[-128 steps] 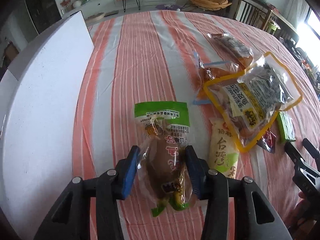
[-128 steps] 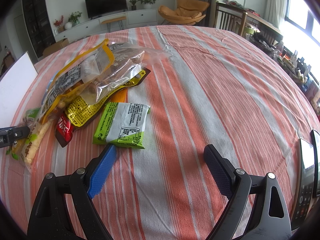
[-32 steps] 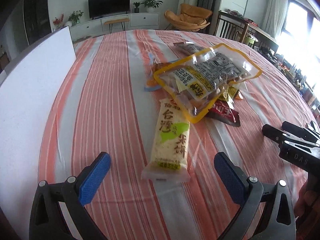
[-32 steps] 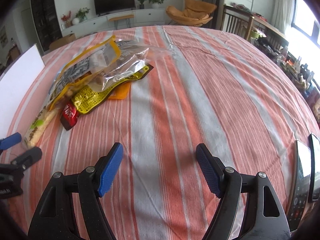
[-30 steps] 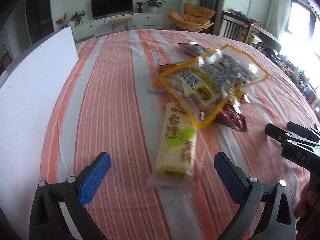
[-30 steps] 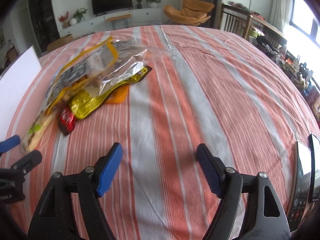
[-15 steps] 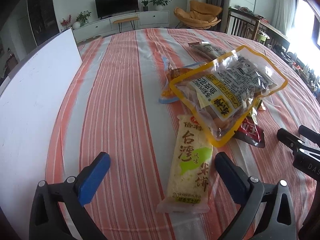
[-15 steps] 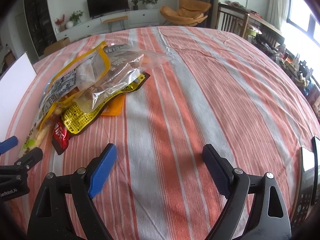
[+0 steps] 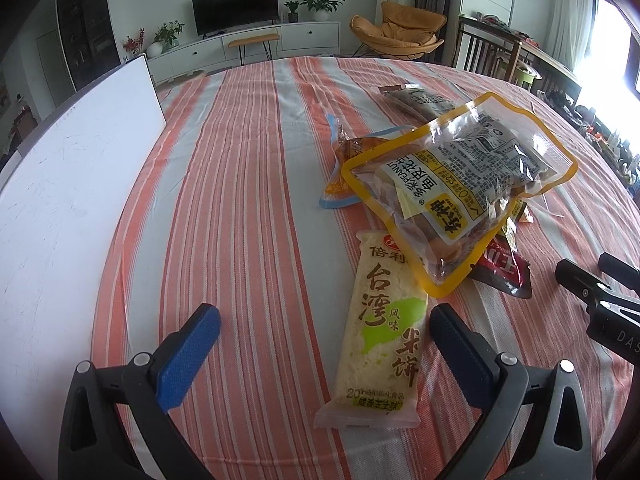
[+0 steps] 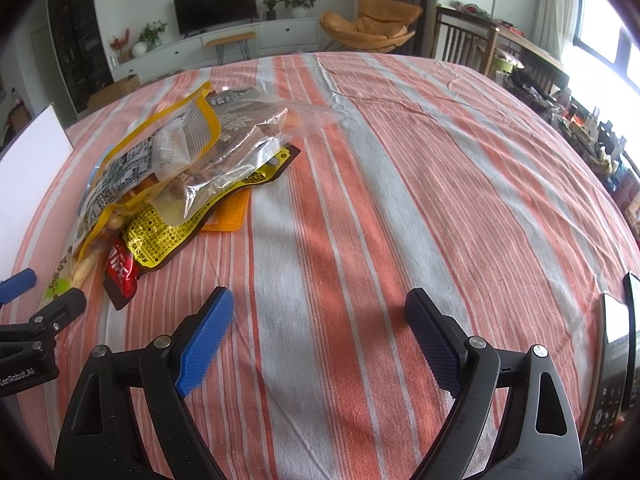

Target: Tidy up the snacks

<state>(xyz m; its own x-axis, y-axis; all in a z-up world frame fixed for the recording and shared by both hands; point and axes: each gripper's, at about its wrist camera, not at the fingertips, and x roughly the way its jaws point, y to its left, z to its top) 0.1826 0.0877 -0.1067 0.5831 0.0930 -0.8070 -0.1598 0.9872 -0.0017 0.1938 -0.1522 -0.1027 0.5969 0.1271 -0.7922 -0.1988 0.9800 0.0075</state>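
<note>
A long white rice-cracker packet [image 9: 380,316] lies on the striped tablecloth, its near end between the fingers of my open, empty left gripper [image 9: 320,322]. A yellow-rimmed clear peanut bag [image 9: 452,184] rests on its far end and on a pile of snacks: a red packet [image 9: 502,266], an orange-and-blue packet [image 9: 348,160] and a dark packet [image 9: 416,98]. My right gripper [image 10: 316,308] is open and empty over bare cloth, right of the pile [image 10: 180,172]. In the right wrist view a yellow packet [image 10: 160,236] and the red packet [image 10: 120,272] show.
A white board [image 9: 60,200] lies along the table's left side. Two remote controls [image 10: 612,356] lie at the right edge in the right wrist view. The other gripper's black frame shows at each view's edge [image 9: 600,300] [image 10: 36,336].
The brown snack with the green label that my left gripper held is gone, and so is the green packet near my right gripper. Both grippers are open and have crept nearer the pile.
</note>
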